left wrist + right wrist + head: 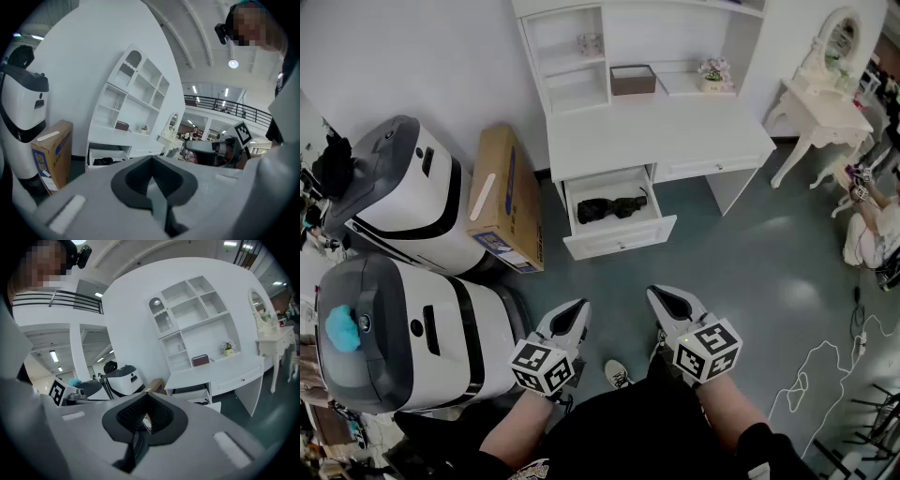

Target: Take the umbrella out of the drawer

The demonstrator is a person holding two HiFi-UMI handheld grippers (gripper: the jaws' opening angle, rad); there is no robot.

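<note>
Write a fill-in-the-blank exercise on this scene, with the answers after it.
1. The drawer holding the umbrella stands ____.
2. In the head view, the cardboard box stands to the drawer's ____.
3. The left gripper and the right gripper both hold ____, with their jaws together.
Answers: open; left; nothing

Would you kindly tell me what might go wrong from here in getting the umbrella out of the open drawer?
1. Both the left claw and right claw are shut and short of the drawer; reaching in shut would likely shove the umbrella rather than grip it.
2. The umbrella lies low behind the drawer front, close under the desk edge, so a claw may knock either.
3. The cardboard box stands close beside the drawer and could be bumped.
</note>
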